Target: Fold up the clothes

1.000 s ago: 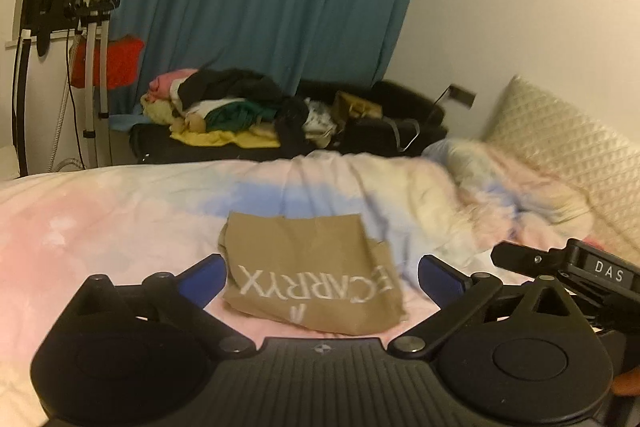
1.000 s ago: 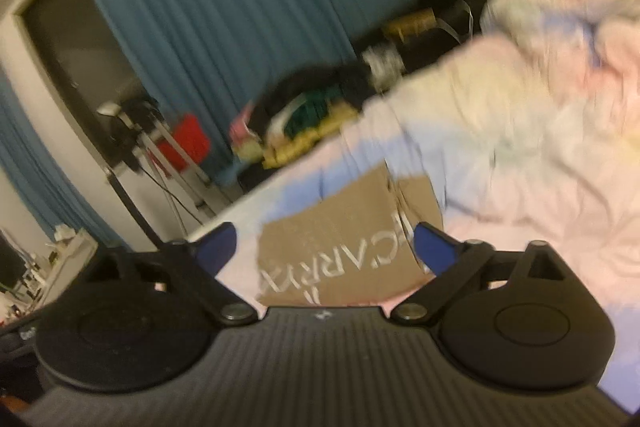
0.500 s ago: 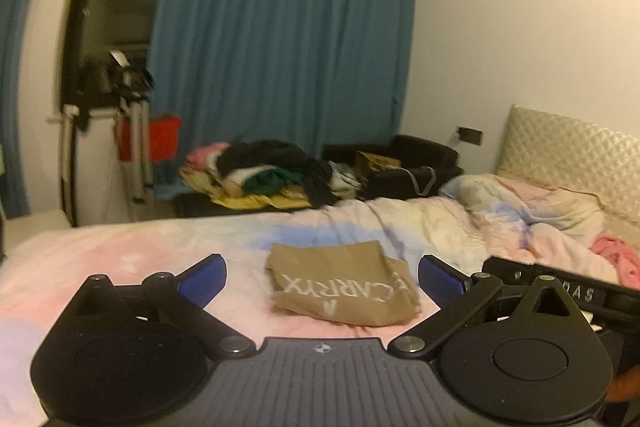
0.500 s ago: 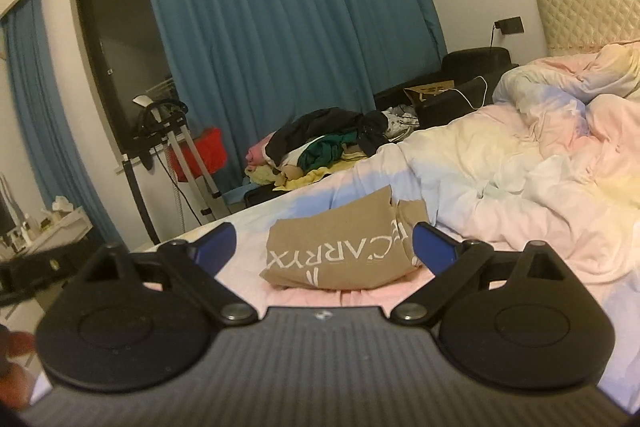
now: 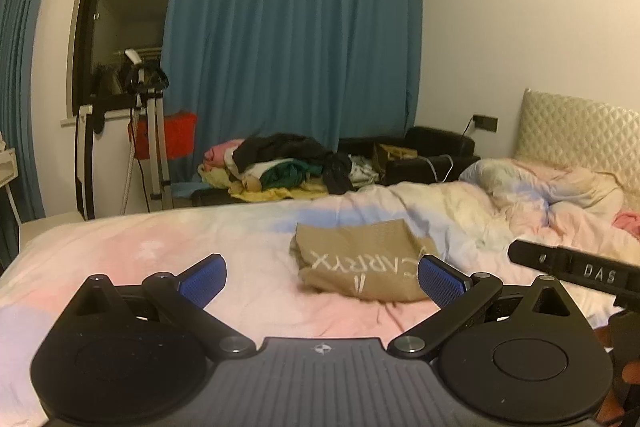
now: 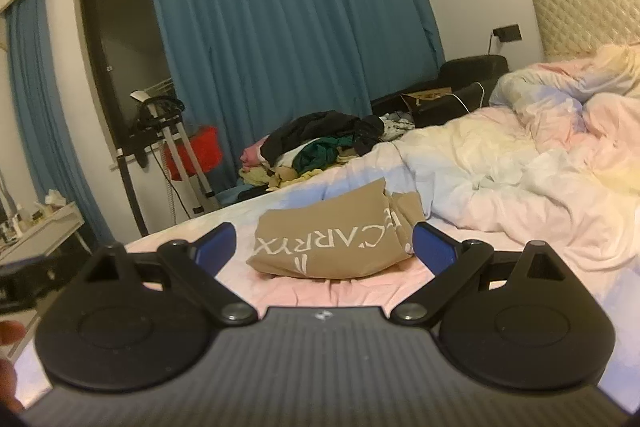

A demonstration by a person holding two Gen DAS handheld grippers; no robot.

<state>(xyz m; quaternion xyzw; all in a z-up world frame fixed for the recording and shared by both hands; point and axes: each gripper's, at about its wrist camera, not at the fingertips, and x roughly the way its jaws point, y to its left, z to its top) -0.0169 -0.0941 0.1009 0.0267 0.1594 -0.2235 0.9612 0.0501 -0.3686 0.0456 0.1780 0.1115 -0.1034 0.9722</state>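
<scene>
Both my grippers (image 5: pixel 322 277) (image 6: pixel 324 243) lifted back, spread, empty | folded shirt (image 5: pixel 360 261) on bed (image 5: pixel 120 247) | risk: snagging it undoes the fold

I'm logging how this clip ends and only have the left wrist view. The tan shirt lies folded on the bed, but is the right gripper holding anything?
Observer: No. In the right wrist view the right gripper has its fingers spread wide with nothing clamped. The tan shirt lies on the bed ahead of it.
Operator: Anything to the left of the bed that I can't see?
Observer: A white desk with small items on top, too small to identify.
Operator: Is a hand in view?
Observer: Yes, a blurred bit of a hand shows at the lower left edge.
</scene>
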